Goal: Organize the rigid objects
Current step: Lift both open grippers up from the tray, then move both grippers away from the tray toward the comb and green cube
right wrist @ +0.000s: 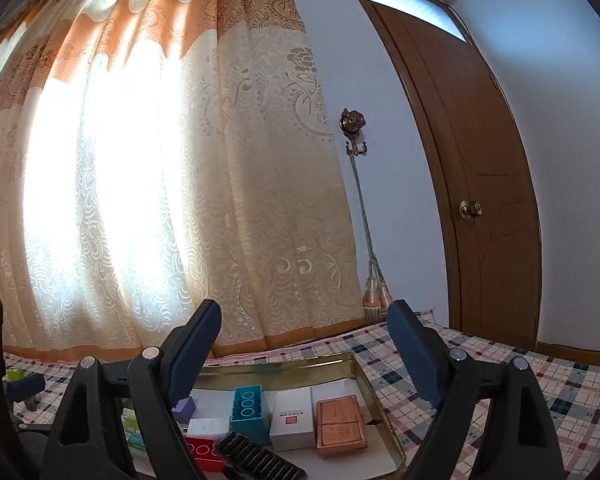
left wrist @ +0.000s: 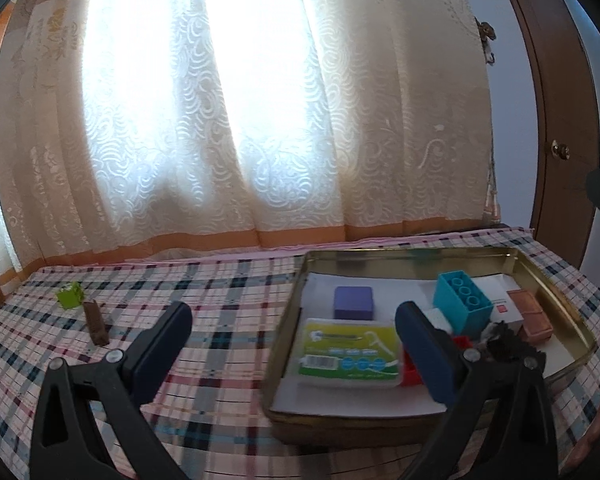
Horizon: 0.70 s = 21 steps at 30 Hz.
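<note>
A gold metal tray point(left wrist: 412, 255) on the plaid cloth holds a purple block point(left wrist: 353, 302), a teal brick point(left wrist: 462, 304), a green floss box point(left wrist: 350, 354), a red brick point(left wrist: 412, 374), a copper box point(left wrist: 534, 320), white boxes and a black comb point(left wrist: 508, 346). Left of the tray on the cloth lie a small green cube point(left wrist: 70, 295) and a brown stick point(left wrist: 96, 322). My left gripper point(left wrist: 296, 346) is open above the tray's near left corner, holding nothing. My right gripper point(right wrist: 304, 354) is open and level above the tray point(right wrist: 284, 362), over the teal brick point(right wrist: 247, 408) and copper box point(right wrist: 340, 424), also empty.
A patterned curtain point(left wrist: 260, 120) hangs right behind the table. A brown door point(right wrist: 480, 200) stands at the right, with a wall hook and tassel cord point(right wrist: 354, 128) beside it. Plaid cloth point(left wrist: 220, 280) lies bare between the green cube and the tray.
</note>
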Each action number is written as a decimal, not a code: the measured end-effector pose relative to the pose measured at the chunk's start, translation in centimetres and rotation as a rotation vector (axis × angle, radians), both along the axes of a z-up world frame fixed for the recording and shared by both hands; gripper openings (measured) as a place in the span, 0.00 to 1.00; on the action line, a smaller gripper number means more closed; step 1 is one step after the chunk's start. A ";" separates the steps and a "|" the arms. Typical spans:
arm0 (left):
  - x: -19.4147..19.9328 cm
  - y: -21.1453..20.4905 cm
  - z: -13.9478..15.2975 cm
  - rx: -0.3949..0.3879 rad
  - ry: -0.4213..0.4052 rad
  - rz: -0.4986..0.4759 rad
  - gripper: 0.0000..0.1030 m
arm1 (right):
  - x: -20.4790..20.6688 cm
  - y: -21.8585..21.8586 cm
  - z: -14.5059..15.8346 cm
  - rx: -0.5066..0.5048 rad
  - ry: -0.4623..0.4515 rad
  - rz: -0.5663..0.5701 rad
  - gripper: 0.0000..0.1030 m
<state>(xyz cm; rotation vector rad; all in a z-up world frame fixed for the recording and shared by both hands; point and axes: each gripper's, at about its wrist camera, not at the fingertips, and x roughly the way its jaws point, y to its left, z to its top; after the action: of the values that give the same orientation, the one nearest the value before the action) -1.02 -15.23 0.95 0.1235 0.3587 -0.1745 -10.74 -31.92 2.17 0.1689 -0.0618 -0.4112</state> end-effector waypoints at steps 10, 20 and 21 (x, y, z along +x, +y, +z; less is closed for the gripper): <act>0.7 3.9 0.0 0.014 0.005 0.036 1.00 | 1.3 2.3 -0.2 0.065 0.023 0.057 0.84; 1.5 8.2 -0.3 -0.011 0.032 0.078 1.00 | 2.9 7.1 -0.2 0.044 0.047 0.131 0.84; 1.5 8.5 -0.3 -0.002 0.027 0.083 1.00 | 3.1 7.6 -0.2 0.043 0.051 0.136 0.84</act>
<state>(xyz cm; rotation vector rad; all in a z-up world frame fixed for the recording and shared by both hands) 0.53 -6.72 0.63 0.1045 0.3902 -0.0944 -7.60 -24.33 1.96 0.2036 0.0092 -0.2807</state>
